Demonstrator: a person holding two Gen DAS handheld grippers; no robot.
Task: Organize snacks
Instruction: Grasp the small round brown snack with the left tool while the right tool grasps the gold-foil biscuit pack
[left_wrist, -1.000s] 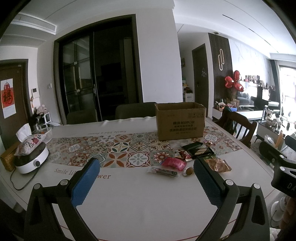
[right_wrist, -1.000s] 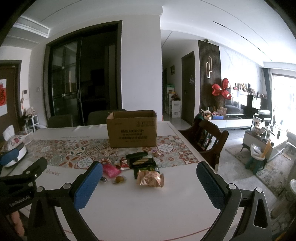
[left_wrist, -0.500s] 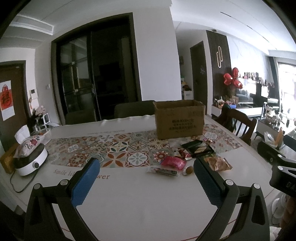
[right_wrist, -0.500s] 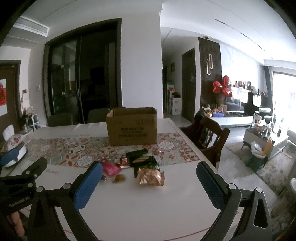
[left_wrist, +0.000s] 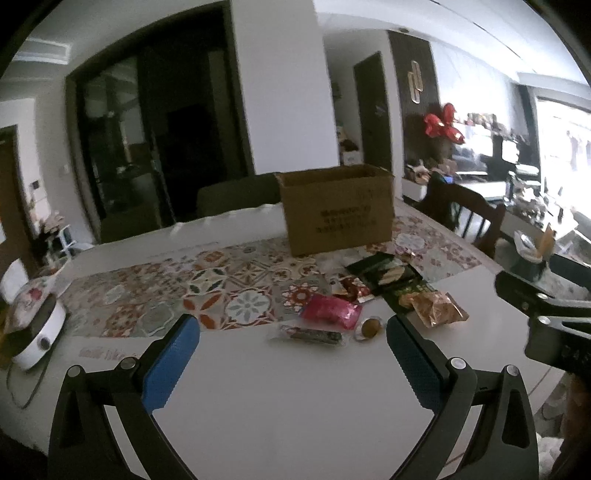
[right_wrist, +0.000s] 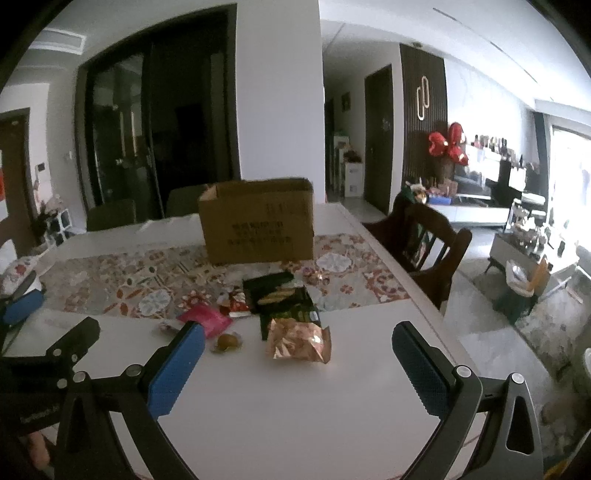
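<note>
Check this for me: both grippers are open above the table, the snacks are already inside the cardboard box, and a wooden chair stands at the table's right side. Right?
Not quite. The snacks are not in the cardboard box; the right wrist view shows them lying on the table in front of it. The left gripper and right gripper are open, and the wooden chair is there.

dark printed lines on the cardboard box (right_wrist: 258, 230), too blurred to read
</note>
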